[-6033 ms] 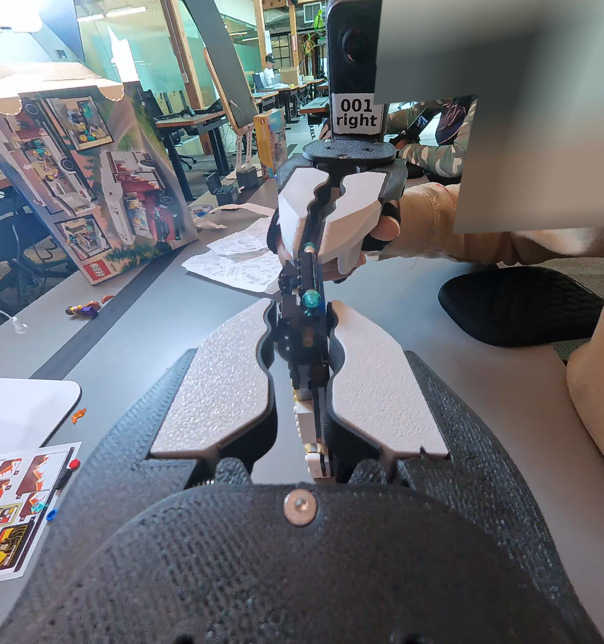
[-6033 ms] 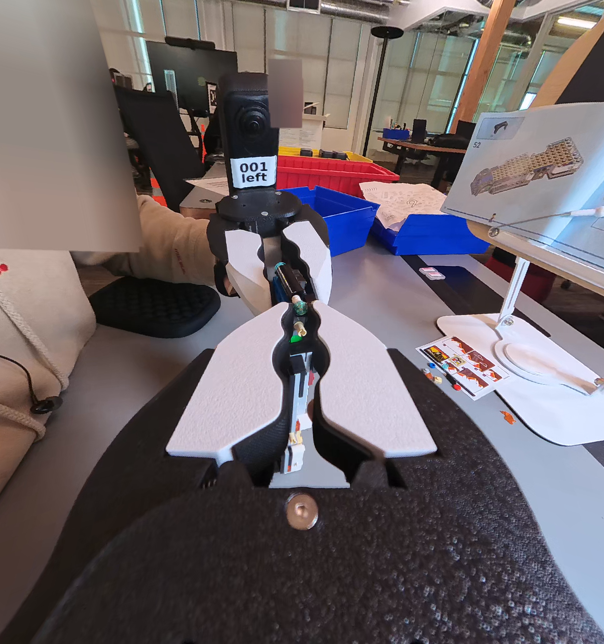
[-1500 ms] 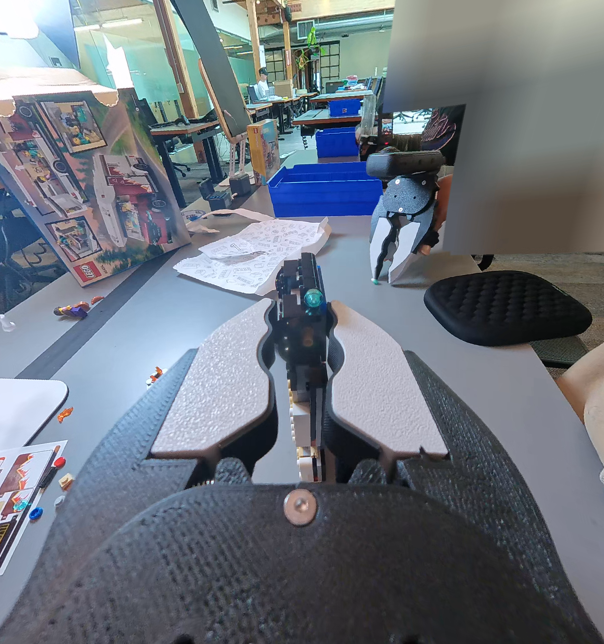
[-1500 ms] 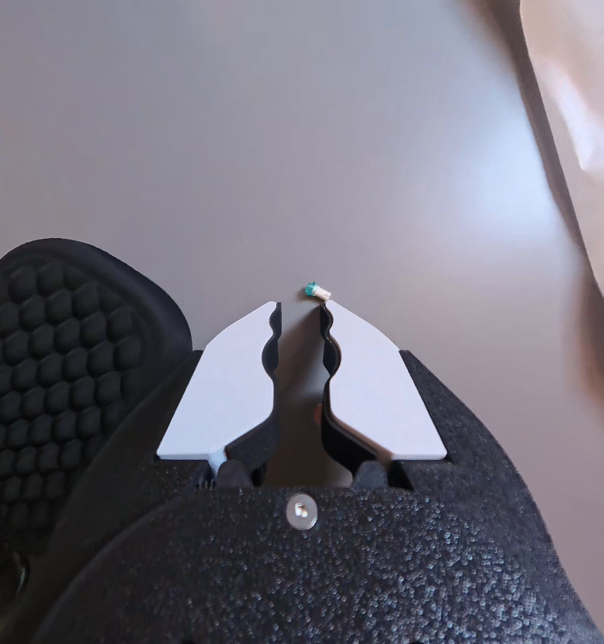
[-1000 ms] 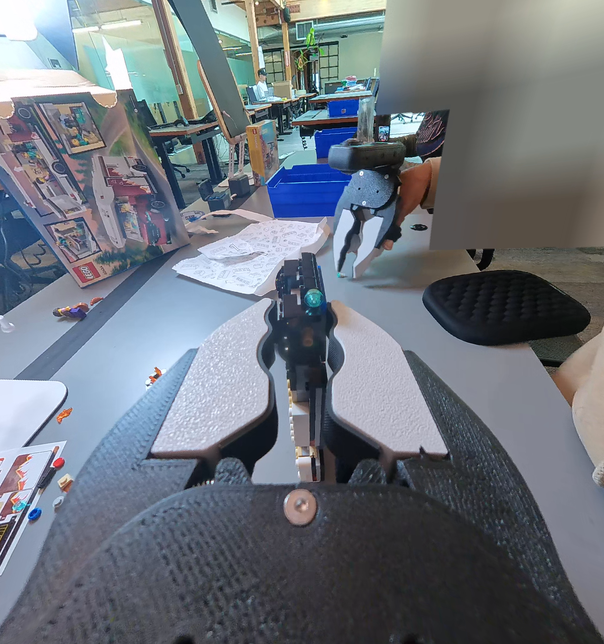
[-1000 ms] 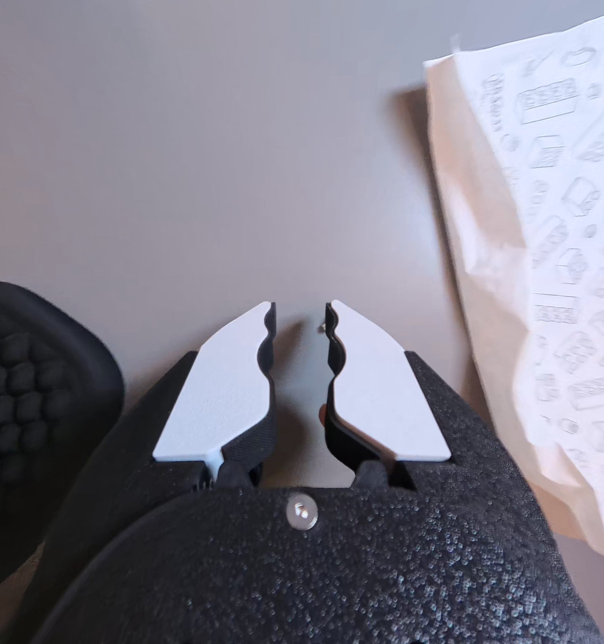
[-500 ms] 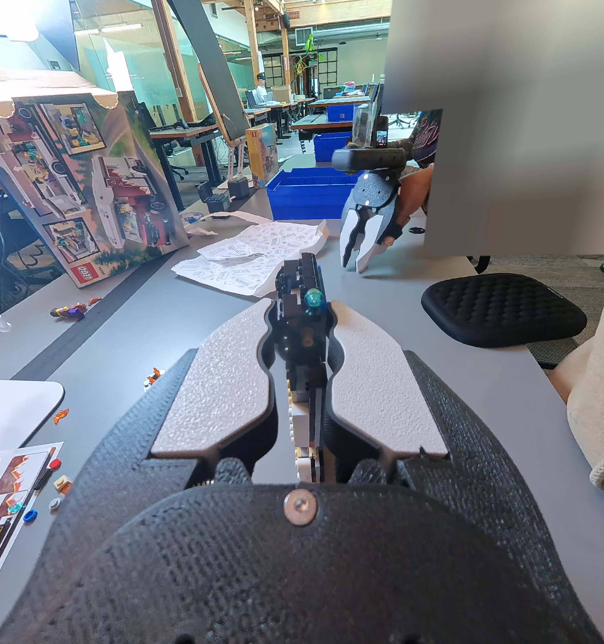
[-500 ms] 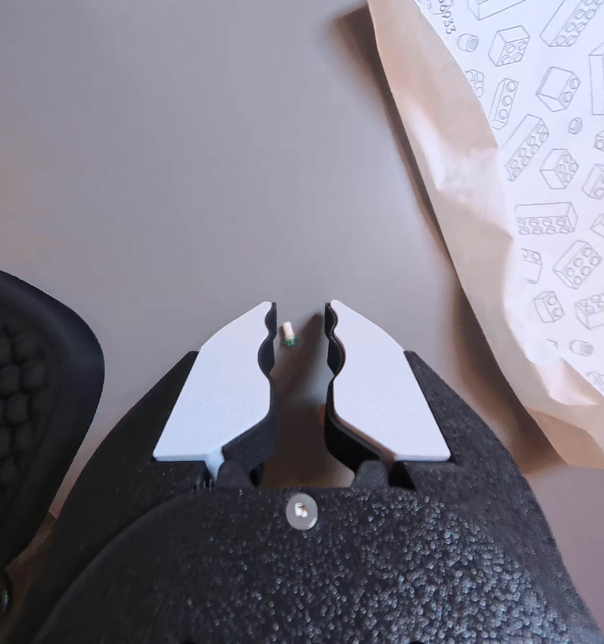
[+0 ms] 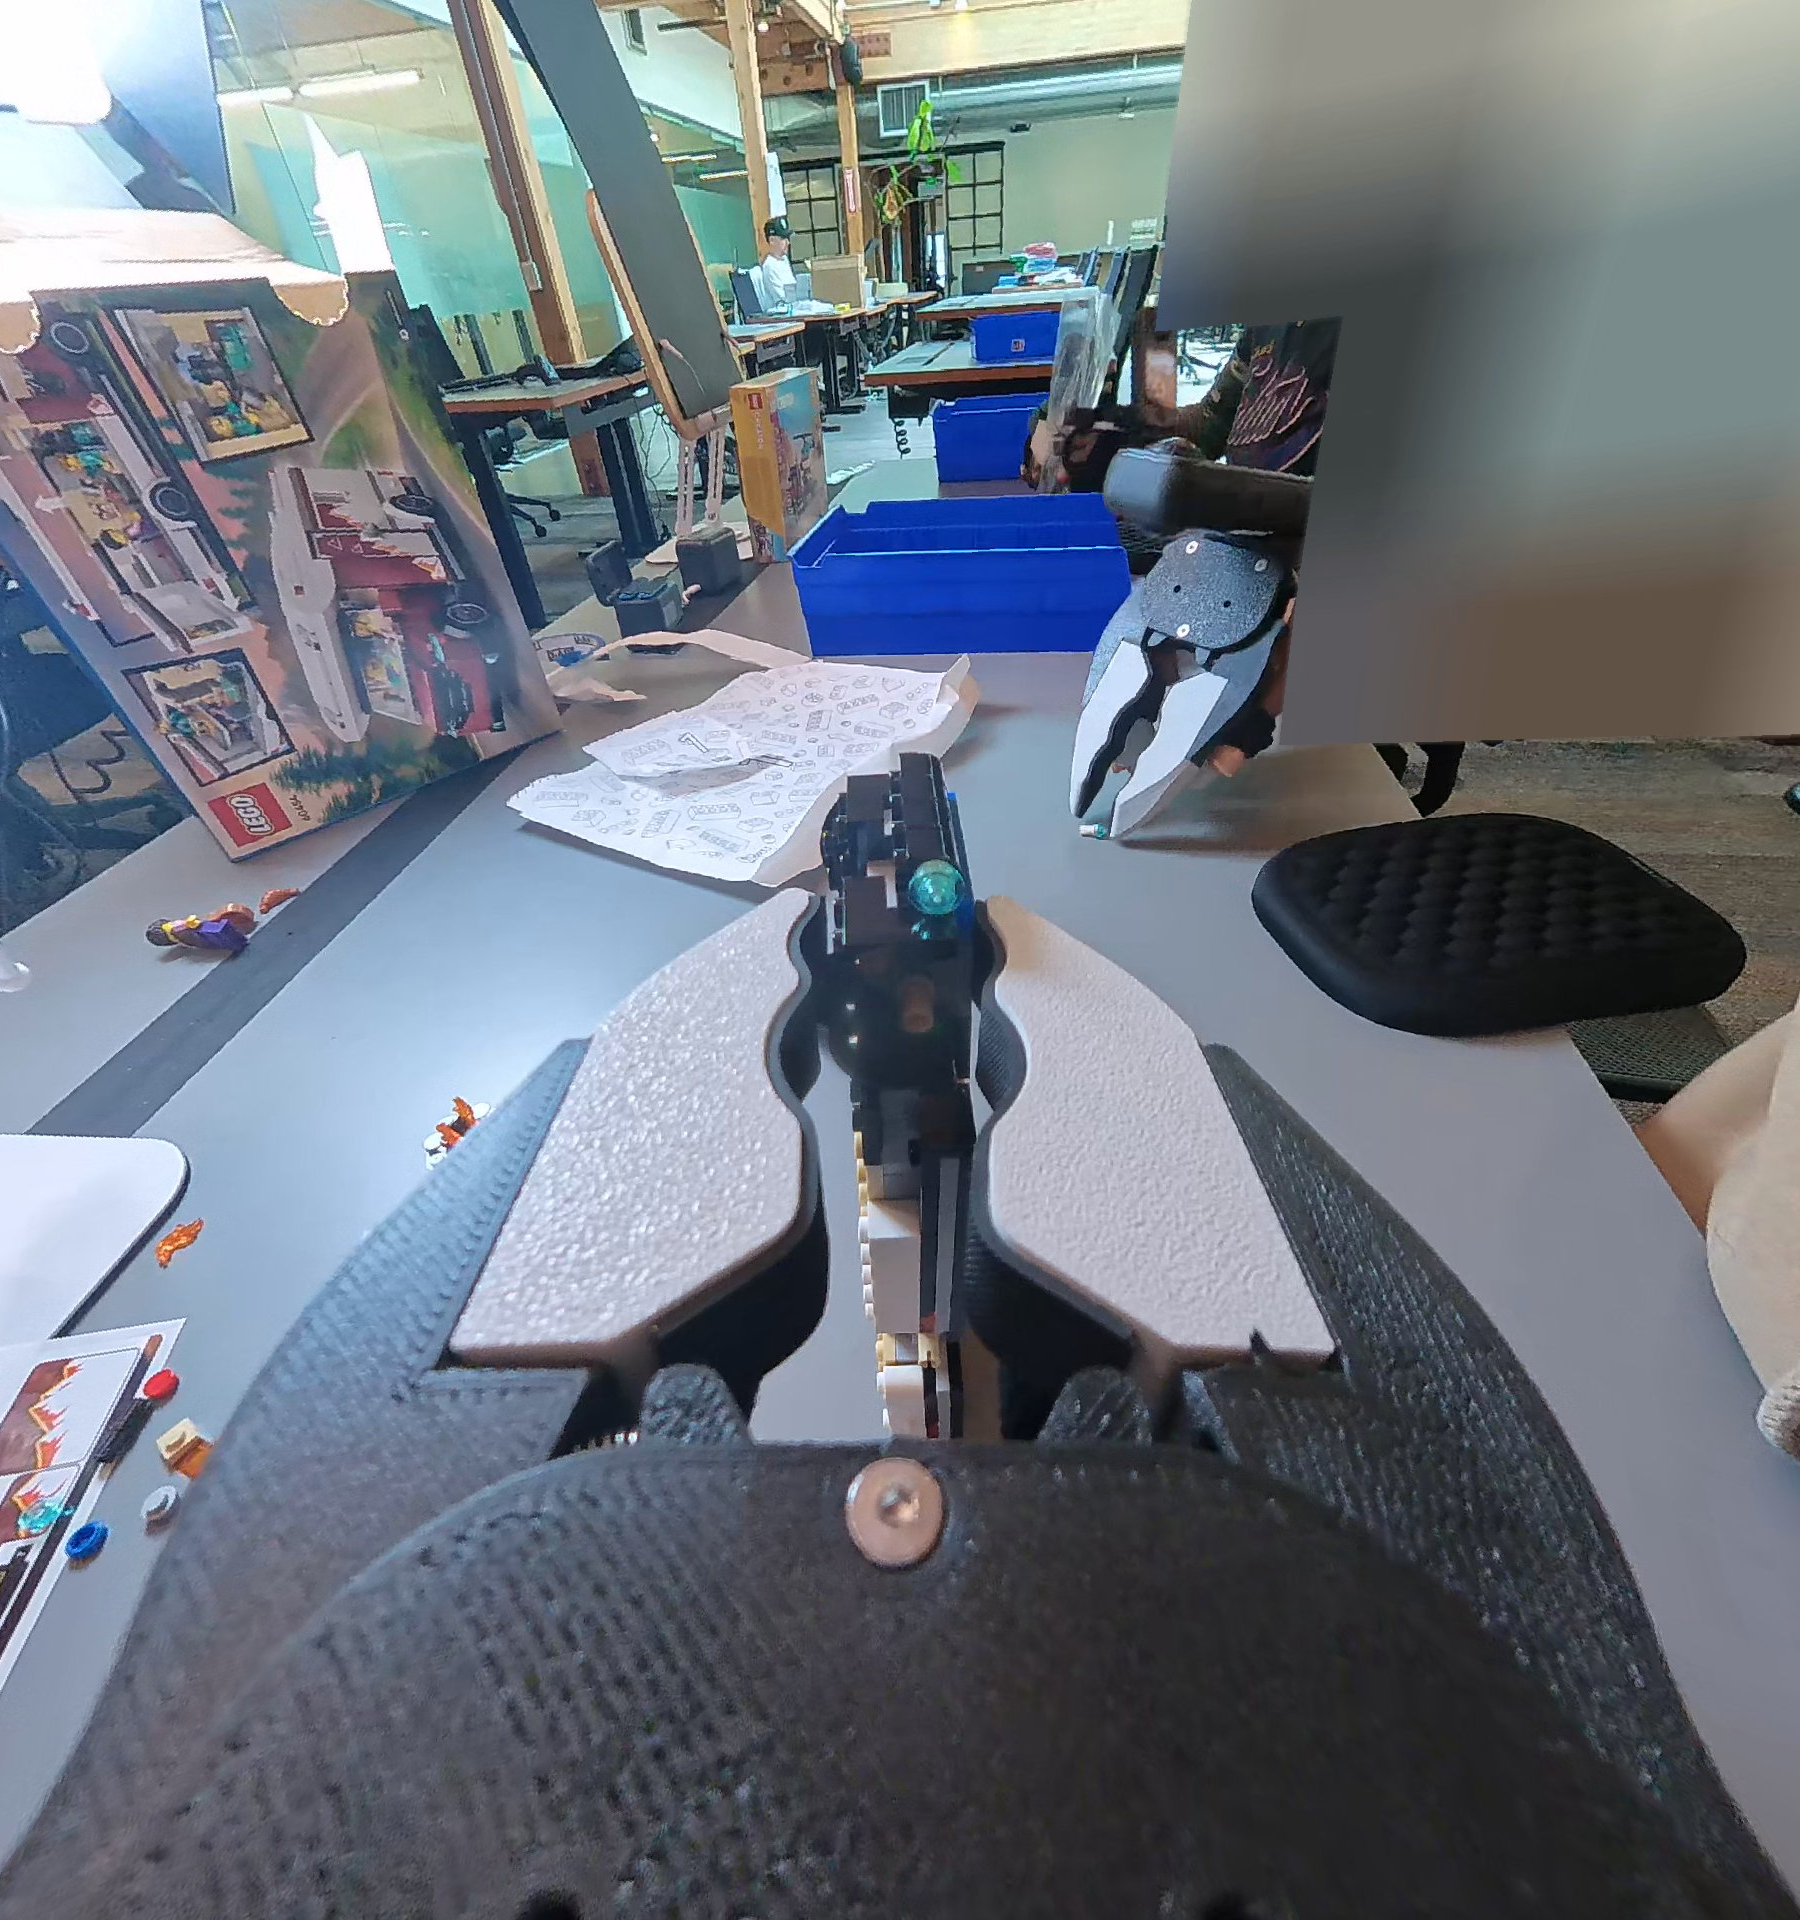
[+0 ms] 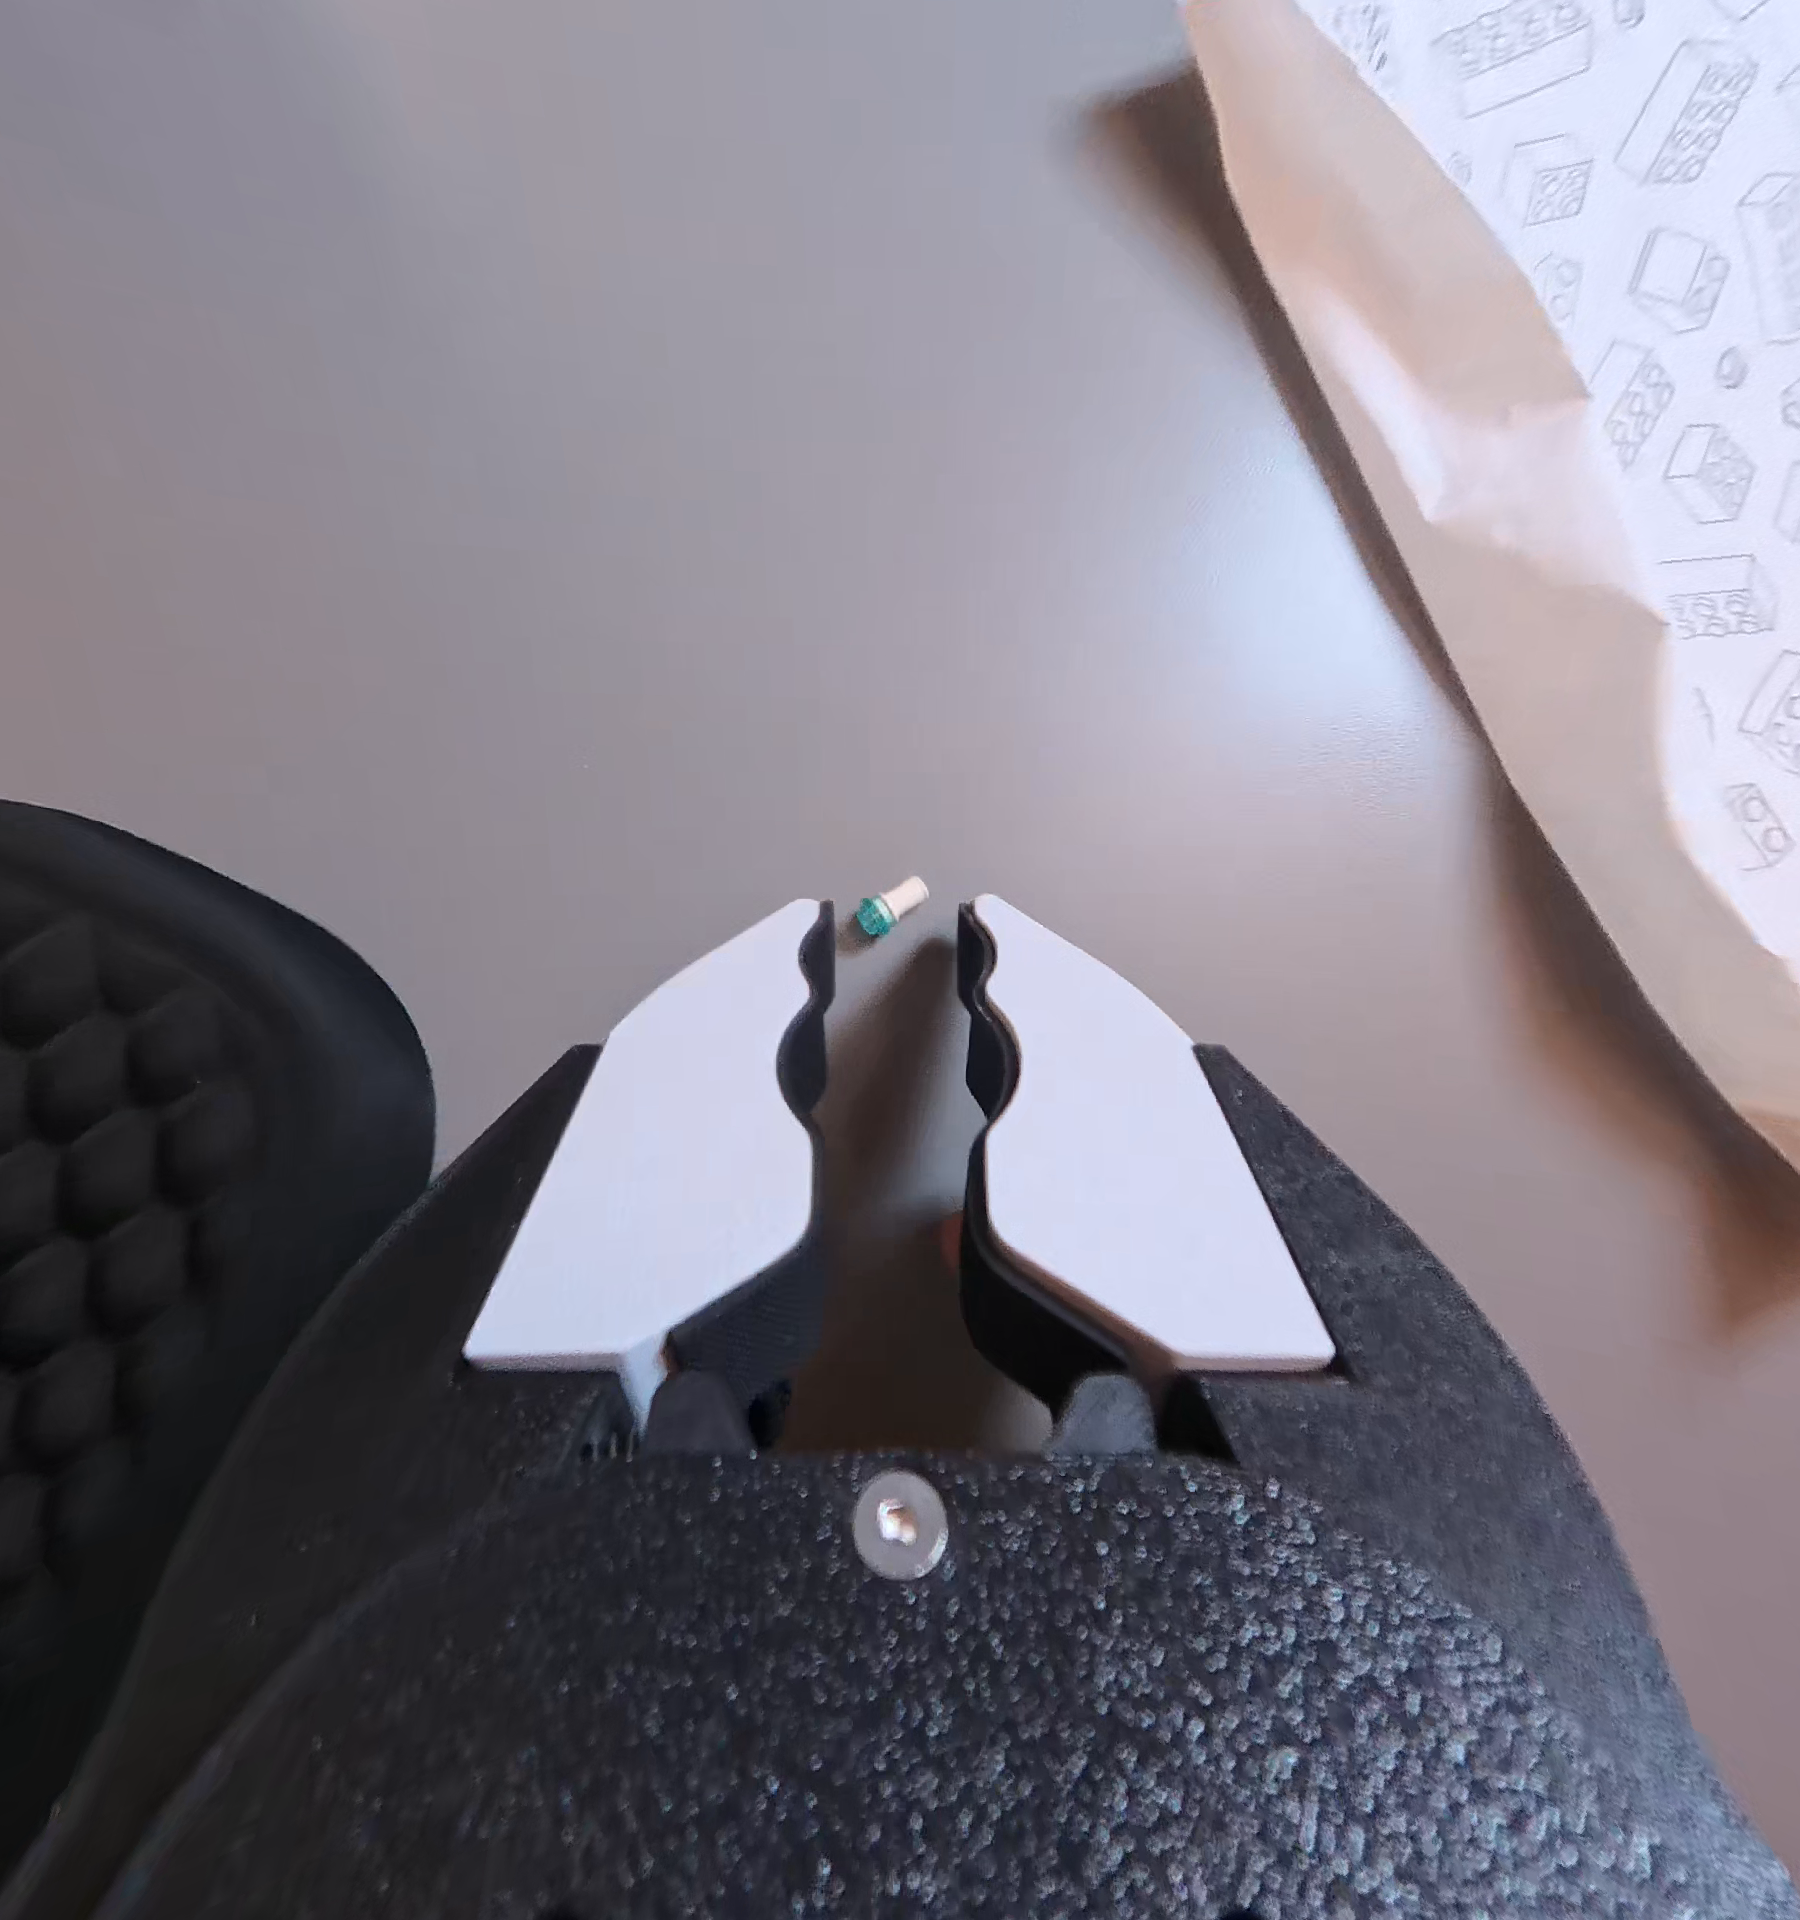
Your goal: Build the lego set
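My left gripper (image 9: 896,914) is shut on a dark toy-brick model (image 9: 901,997), black and brown at the front with a clear teal ball, white and grey at the rear, held above the grey table (image 9: 460,987). My right gripper (image 10: 891,914) is open and points down at the table. A tiny teal and white piece (image 10: 888,906) lies loose on the table between its fingertips, nearer the left one, with no pad pressing on it. In the left wrist view the right gripper (image 9: 1109,821) stands farther off with the piece (image 9: 1091,830) at its tips.
A printed paper bag (image 9: 750,769) (image 10: 1654,416) lies beside the right gripper. A black cushion (image 9: 1488,925) (image 10: 96,1143) is to the right. A toy box (image 9: 221,540), blue bins (image 9: 958,571), a sticker sheet (image 9: 13,1455), a white stand base (image 9: 34,1216) and small loose pieces (image 9: 189,1444) are around. Left tips to right tips: about 30 cm.
My right gripper has shifted over the table around the tiny piece, which now lies at its fingertips rather than deeper between them. The jaws narrowed slightly. The left gripper holds the model still.
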{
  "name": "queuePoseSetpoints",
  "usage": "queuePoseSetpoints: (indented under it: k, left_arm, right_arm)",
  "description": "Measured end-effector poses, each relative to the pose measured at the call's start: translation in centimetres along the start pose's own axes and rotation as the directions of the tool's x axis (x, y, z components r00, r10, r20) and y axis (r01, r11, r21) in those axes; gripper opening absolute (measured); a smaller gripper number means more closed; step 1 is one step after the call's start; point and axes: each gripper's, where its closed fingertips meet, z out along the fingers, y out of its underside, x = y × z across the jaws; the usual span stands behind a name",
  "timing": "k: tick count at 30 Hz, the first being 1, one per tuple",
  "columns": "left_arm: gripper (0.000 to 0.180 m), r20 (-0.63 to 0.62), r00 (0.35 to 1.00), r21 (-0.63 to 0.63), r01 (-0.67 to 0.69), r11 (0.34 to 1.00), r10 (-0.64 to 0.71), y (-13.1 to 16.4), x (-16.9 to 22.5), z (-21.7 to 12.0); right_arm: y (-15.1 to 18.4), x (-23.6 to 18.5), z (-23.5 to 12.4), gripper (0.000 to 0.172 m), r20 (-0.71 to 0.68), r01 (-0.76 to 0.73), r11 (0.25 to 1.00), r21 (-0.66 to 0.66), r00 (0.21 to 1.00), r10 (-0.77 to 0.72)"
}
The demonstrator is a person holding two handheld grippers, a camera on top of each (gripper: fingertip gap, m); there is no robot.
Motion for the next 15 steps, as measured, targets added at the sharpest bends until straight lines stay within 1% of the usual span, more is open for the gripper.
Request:
queuePoseSetpoints:
  k: [1, 4, 12, 15]
  left_arm:
    - [0.026, 0.0, 1.0, -0.002, -0.004, 1.0, 0.004, 0.0, 0.1, 0.0]
    - [0.026, -0.001, 1.0, -0.003, -0.007, 1.0, 0.007, 0.0, 0.1, 0.0]
    - [0.026, 0.0, 1.0, -0.002, -0.006, 1.0, 0.006, 0.0, 0.1, -0.1]
    - [0.026, -0.002, 1.0, 0.0, -0.006, 1.0, 0.006, 0.0, 0.1, -0.2]
  right_arm:
    - [0.0, -0.1, 0.2, 0.021, -0.008, 0.026, 0.999, -0.021, 1.0, -0.026]
    - [-0.5, -0.8, 0.5, 0.014, 0.045, 0.051, 0.997, -0.051, 0.998, -0.049]
    - [-1.4, -1.1, 1.2, 0.014, 0.127, 0.111, 0.991, -0.072, 0.987, -0.101]
    - [-1.6, -1.7, 1.4, 0.013, 0.151, 0.141, 0.989, -0.045, 0.98, -0.133]
